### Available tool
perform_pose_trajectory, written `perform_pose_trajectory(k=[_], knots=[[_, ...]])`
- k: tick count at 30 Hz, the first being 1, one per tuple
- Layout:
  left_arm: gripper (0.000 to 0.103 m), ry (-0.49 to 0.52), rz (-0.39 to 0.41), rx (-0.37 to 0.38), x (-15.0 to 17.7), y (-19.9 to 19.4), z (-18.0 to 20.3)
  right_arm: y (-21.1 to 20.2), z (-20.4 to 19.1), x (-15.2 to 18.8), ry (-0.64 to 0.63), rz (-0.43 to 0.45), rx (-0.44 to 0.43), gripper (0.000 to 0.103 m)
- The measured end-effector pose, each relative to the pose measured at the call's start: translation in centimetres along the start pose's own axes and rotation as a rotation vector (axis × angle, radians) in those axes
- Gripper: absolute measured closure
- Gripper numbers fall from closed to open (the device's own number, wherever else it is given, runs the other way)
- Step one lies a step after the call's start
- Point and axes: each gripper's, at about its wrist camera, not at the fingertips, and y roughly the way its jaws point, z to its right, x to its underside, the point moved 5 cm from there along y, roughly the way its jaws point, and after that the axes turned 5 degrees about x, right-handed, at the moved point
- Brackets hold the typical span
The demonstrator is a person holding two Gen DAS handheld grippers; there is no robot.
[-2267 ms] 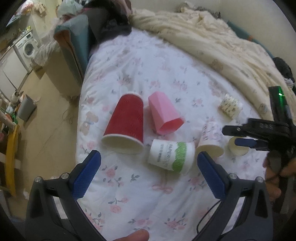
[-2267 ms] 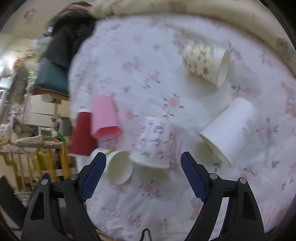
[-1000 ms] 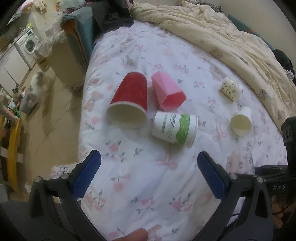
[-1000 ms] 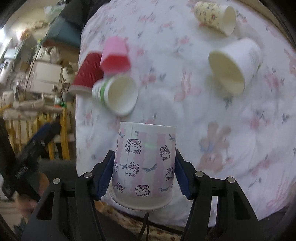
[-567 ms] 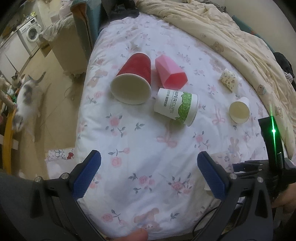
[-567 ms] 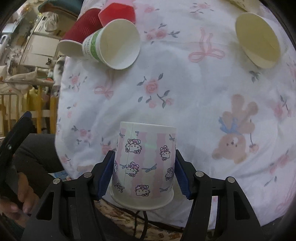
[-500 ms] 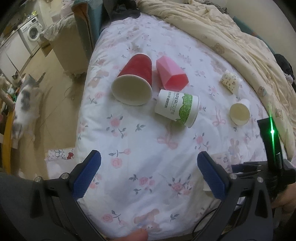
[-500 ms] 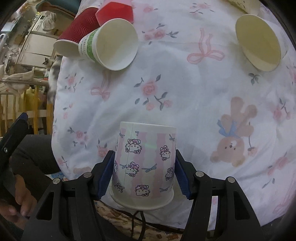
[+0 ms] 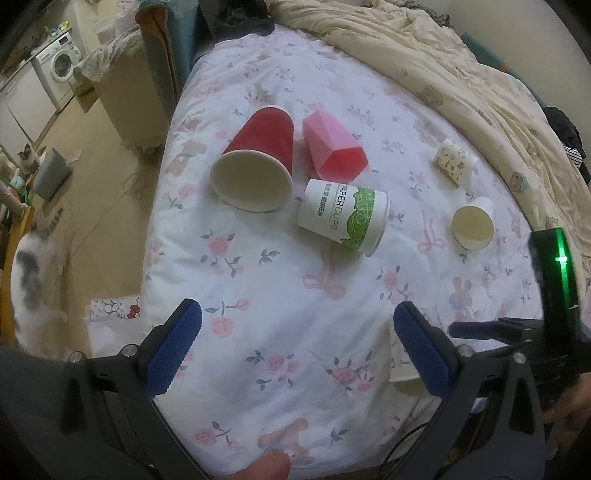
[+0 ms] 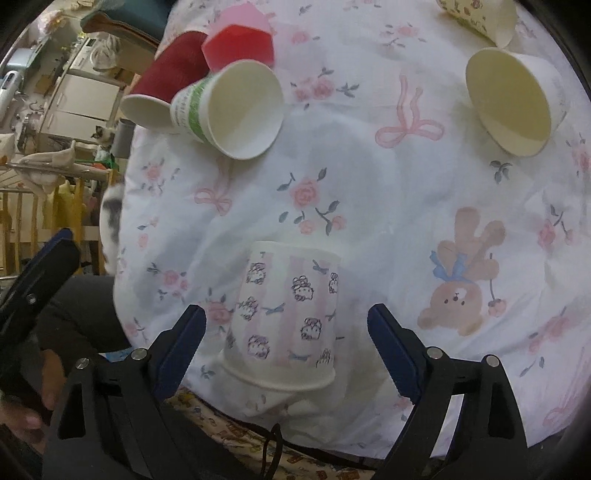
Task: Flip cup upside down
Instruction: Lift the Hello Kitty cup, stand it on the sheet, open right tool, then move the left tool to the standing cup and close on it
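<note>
Since half a second ago the right gripper (image 10: 286, 343) has released; jaws wide, empty. The cup (image 10: 286, 317) stands mouth-down at the bed (image 10: 369, 206) edge. Left gripper (image 9: 295, 347) open, idle. Flip appears complete.

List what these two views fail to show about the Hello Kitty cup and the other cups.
- Hello Kitty cup: left wrist view shows only a sliver behind the left hand-held gripper finger.
- Its mouth: faces the bedspread, unseen.
- Yellow patterned cup: cut by the right view's top edge.
- Red cup: partly hidden behind the green-banded cup.
</note>
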Motion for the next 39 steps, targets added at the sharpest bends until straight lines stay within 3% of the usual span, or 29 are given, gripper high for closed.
perform_pose_trajectory(k=[5, 10, 17, 19, 22, 32, 34, 39], knots=[[0.0, -0.007, 0.008, 0.016, 0.0, -0.1, 0.0, -3.2, -0.6, 0.8, -0.034, 0.079, -0.008, 0.011], [0.0, -0.009, 0.041, 0.031, -0.3, -0.8, 0.3, -7.4, -0.3, 2.4, -0.022, 0.225, 0.003, 0.011], [0.0, 0.023, 0.048, 0.022, -0.2, -0.7, 1.1, -11.8, 1.4, 4.5, 0.043, 0.508, 0.111, 0.006], [0.0, 0.025, 0.047, 0.029, -0.1, -0.7, 1.2, -12.7, 2.0, 4.8, 0.059, 0.59, 0.178, 0.006], [0.0, 0.039, 0.052, 0.02, 0.0, -0.6, 1.6, -13.9, 2.5, 4.5, 0.078, 0.656, 0.21, 0.006], [0.0, 0.054, 0.039, -0.041, 0.1, -0.6, 2.5, -14.1, 4.0, 4.6, 0.145, 0.675, 0.233, 0.006], [0.0, 0.06, -0.004, -0.017, 0.1, 0.2, 3.5, -14.3, 4.5, 4.7, 0.166, 0.687, 0.285, 0.006], [0.001, 0.062, -0.141, 0.046, 0.2, 2.7, 6.5, -14.3, 5.8, 4.7, 0.219, 0.675, 0.293, 0.006]])
